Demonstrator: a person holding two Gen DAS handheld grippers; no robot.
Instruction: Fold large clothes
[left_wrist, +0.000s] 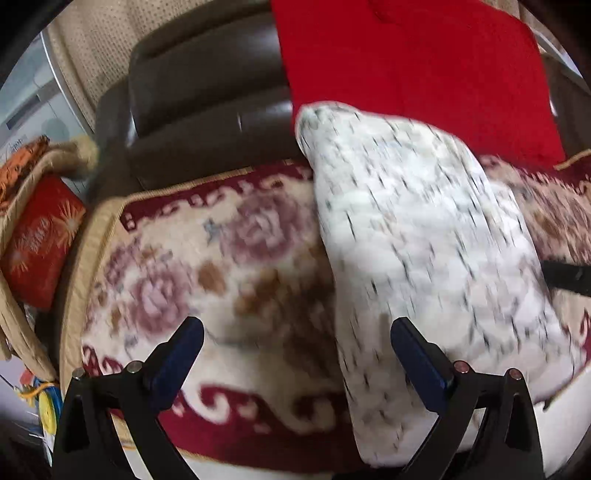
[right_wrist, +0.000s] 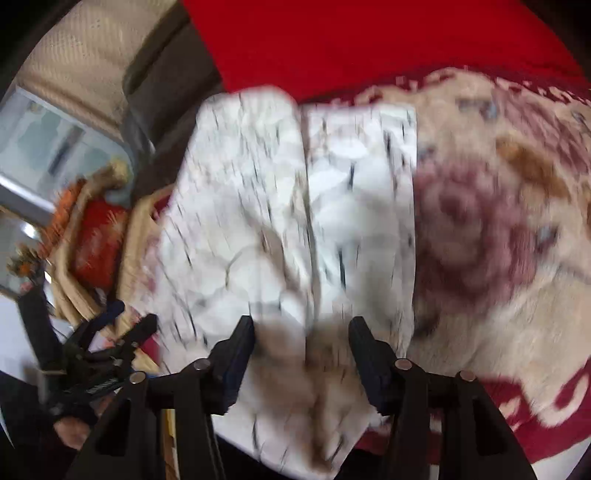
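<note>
A white garment with dark flecks (left_wrist: 413, 236) lies folded into a long band on a floral blanket (left_wrist: 207, 258), blurred in both views. My left gripper (left_wrist: 295, 328) hovers open over the blanket at the garment's left edge, and its right fingertip (left_wrist: 402, 332) overlaps the cloth. In the right wrist view the garment (right_wrist: 258, 206) shows a lengthwise fold line. My right gripper (right_wrist: 301, 328) is open above the garment's near end, with cloth showing between the jaws but not pinched. The left gripper (right_wrist: 110, 350) appears at the left of that view, beside the garment.
The blanket covers a dark leather sofa (left_wrist: 207, 96), and a red cloth (left_wrist: 417, 66) hangs over its back. A red cushion (left_wrist: 40, 240) and tan fabric sit past the blanket's left edge. A hand (right_wrist: 70, 432) shows under the left gripper.
</note>
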